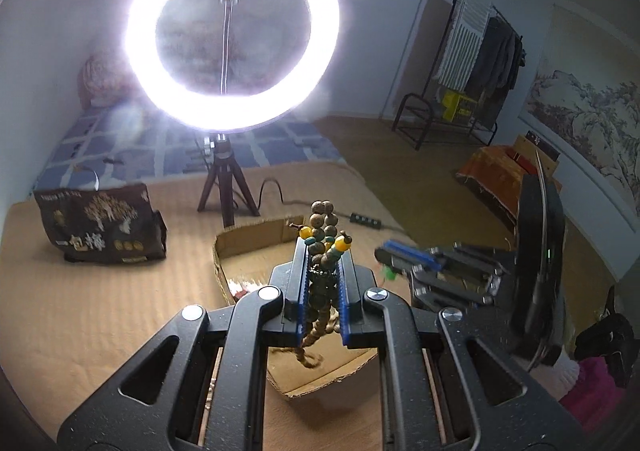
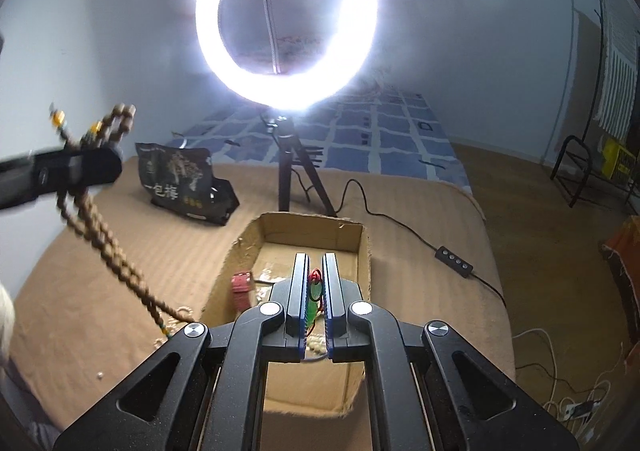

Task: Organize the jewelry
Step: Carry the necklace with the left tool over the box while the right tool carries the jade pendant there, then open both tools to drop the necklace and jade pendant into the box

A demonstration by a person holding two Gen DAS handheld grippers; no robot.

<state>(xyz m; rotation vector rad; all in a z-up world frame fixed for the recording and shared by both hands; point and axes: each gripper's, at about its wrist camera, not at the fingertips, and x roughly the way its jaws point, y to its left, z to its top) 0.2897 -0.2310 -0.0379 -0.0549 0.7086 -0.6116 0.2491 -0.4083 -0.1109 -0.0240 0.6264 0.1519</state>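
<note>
My left gripper [image 1: 323,251] is shut on a brown wooden bead necklace [image 1: 322,229] with yellow and teal beads; it holds the strand above an open cardboard box [image 1: 248,237], loops hanging down. In the right wrist view that gripper [image 2: 96,159] is at the left with the necklace [image 2: 100,227] trailing to the bed. My right gripper [image 2: 316,263] is shut on a green pendant on a red cord [image 2: 315,289], over the box [image 2: 362,247]. It also shows in the left wrist view [image 1: 390,257]. A red watch strap [image 2: 241,287] and pale beads lie in the box.
A lit ring light on a tripod [image 1: 226,187] stands behind the box on the tan blanket [image 1: 88,303]. A dark printed bag [image 1: 98,225] sits at the left. A cable with a switch [image 2: 454,261] runs along the right. Loose pale beads [image 2: 178,315] lie left of the box.
</note>
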